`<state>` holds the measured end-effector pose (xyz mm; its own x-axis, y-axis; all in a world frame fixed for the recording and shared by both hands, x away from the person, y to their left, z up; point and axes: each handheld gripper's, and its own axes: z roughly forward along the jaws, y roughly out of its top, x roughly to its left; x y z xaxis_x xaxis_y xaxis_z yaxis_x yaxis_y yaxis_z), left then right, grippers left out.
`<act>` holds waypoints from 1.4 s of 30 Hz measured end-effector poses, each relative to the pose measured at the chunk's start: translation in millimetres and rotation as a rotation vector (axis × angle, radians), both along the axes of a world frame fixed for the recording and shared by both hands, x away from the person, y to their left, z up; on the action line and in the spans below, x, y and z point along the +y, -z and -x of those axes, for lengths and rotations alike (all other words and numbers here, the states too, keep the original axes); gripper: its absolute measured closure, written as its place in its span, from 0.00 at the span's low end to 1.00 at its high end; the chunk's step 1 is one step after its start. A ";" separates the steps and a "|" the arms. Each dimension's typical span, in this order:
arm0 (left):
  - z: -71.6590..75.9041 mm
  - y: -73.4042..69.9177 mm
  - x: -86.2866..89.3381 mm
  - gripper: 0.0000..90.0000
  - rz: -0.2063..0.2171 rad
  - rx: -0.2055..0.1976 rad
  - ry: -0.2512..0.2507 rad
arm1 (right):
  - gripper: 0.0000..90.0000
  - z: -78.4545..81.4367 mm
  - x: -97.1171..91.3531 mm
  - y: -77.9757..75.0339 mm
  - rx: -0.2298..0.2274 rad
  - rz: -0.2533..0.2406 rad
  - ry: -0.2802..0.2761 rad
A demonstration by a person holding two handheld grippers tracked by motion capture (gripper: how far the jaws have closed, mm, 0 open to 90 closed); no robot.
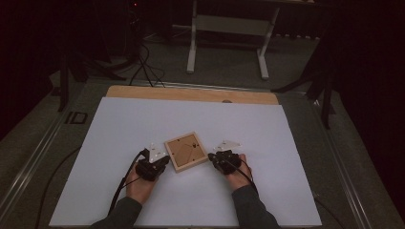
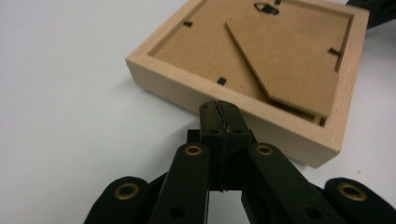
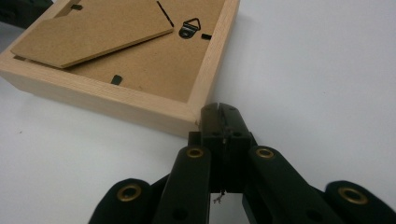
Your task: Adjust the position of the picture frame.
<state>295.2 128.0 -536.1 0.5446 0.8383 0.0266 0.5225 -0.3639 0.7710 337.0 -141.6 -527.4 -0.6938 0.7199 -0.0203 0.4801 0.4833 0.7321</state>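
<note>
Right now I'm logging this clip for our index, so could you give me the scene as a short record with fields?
surface: white board on a table
object: square wooden picture frame, lying face down, brown backing up
backing details: fold-out stand, metal hanger, small black tabs
left gripper: shut, tips at the frame's side, nothing between the jaws
right gripper: shut, tips at a frame corner, nothing between the jaws
hands: one on each gripper, either side of the frame

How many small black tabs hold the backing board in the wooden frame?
4 visible. On the picture frame, in the left gripper view: one at the far-left edge, one at the near edge, one at the right edge, one by the hanger. Others may be hidden under the stand.
</note>
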 end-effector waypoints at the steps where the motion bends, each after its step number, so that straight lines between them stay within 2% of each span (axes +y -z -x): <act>1: 0.7 2.1 -2.0 1.00 -0.011 0.007 0.000 | 1.00 0.4 0.2 0.0 -0.003 0.002 0.001; 4: 1.5 2.6 -2.7 1.00 -0.019 0.009 0.002 | 1.00 0.7 0.4 0.1 -0.005 0.002 0.002; 11: -1.8 3.2 -1.7 1.00 -0.001 0.015 -0.006 | 1.00 1.9 0.6 0.1 -0.001 -0.001 0.006; 23: -9.8 2.6 -1.0 1.00 -0.009 0.016 -0.018 | 1.00 11.4 3.6 -0.3 -0.012 0.015 0.002; 42: -17.4 1.9 -0.4 1.00 0.005 0.020 -0.035 | 1.00 27.2 8.5 -0.5 -0.031 0.039 -0.011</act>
